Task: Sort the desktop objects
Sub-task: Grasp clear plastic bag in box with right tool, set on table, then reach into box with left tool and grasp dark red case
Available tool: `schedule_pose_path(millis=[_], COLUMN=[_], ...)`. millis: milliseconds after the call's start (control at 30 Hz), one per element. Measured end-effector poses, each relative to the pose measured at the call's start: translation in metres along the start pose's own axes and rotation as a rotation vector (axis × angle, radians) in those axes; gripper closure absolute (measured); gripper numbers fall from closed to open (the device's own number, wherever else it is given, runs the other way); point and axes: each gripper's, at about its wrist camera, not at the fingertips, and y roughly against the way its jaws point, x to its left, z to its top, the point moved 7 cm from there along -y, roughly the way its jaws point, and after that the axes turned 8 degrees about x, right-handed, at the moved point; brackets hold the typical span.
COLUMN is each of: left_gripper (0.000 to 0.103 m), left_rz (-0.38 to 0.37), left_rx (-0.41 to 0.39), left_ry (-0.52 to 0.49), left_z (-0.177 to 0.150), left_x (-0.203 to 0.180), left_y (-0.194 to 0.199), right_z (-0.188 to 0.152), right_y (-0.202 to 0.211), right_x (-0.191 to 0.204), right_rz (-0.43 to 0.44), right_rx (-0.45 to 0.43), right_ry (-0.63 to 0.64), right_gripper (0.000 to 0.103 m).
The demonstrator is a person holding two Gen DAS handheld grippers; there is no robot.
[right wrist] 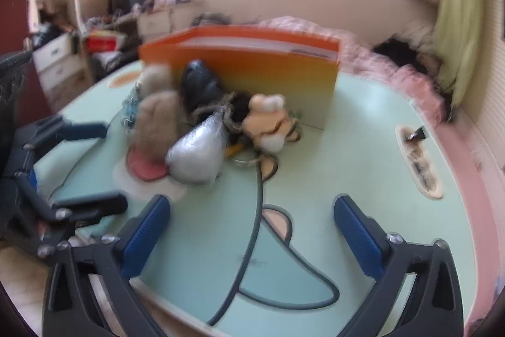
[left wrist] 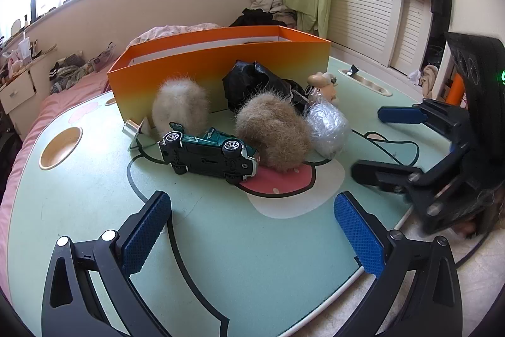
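Seen from the left wrist, the left gripper [left wrist: 252, 229] hangs over the mint-green surface [left wrist: 94, 204] with its jaws spread wide and nothing between them. Ahead of the left jaw and slightly outside it lies a small silver cylinder [left wrist: 131, 128], with a pale fur ball [left wrist: 180, 108] just behind it against the orange box [left wrist: 202, 68]. Straight ahead of the gap between the jaws, a green toy car [left wrist: 208, 155] lies tipped on its side, its underside facing the camera, touching a tan fur ball [left wrist: 273, 133]. Behind that ball sits a crumpled black bag [left wrist: 252, 81], and beside it, ahead of the right jaw, a clear plastic-wrapped bundle [left wrist: 328, 127] and a small cartoon figure [left wrist: 325, 82]. Farther right, the right gripper [left wrist: 378, 144] hovers near the bundle, jaws apart and holding nothing. Its own view is blurred: the bundle [right wrist: 199, 153] lies ahead of its left jaw, with the figure [right wrist: 268, 122] ahead of the gap.
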Motion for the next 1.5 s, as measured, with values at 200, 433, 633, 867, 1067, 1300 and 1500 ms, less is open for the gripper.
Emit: schedule_pose_path(millis=[200, 433, 633, 867, 1067, 1300, 1500], left_gripper=[0.0, 0.0, 0.0, 0.0, 0.028, 0.032, 0.032], left_rz=[-0.001, 0.119, 0.182, -0.028, -0.002, 0.03, 0.053], left_rx=[0.007, 0.034, -0.332, -0.21, -0.048, 0.341, 0.384], left_ry=[-0.002, -0.053, -0.079, -0.031, 0.021, 0.111, 0.151], left_z=[0.001, 0.001, 0.039, 0.109, 0.197, 0.216, 0.218], left_x=[-0.001, 0.002, 0.009, 0.013, 0.012, -0.001, -0.003], left_y=[0.002, 0.015, 0.095, 0.099, 0.029, -0.115, -0.144], right_z=[-0.001, 0.002, 0.002, 0.002, 0.002, 0.003, 0.004], right_y=[0.003, -0.007, -0.007, -0.006, -0.006, -0.004, -0.004], right_x=[0.0, -0.007, -0.007, -0.007, -0.007, -0.006, -0.006], right_rz=[-0.01, -0.003, -0.002, -0.001, -0.001, 0.0, 0.001], right_rx=[-0.029, -0.039, -0.042, -0.045, -0.045, -0.048, -0.048], right_ry=[-0.002, -0.004, -0.004, -0.005, -0.005, -0.004, -0.006], right_gripper=[0.0, 0.0, 0.0, 0.0, 0.0, 0.0, 0.0])
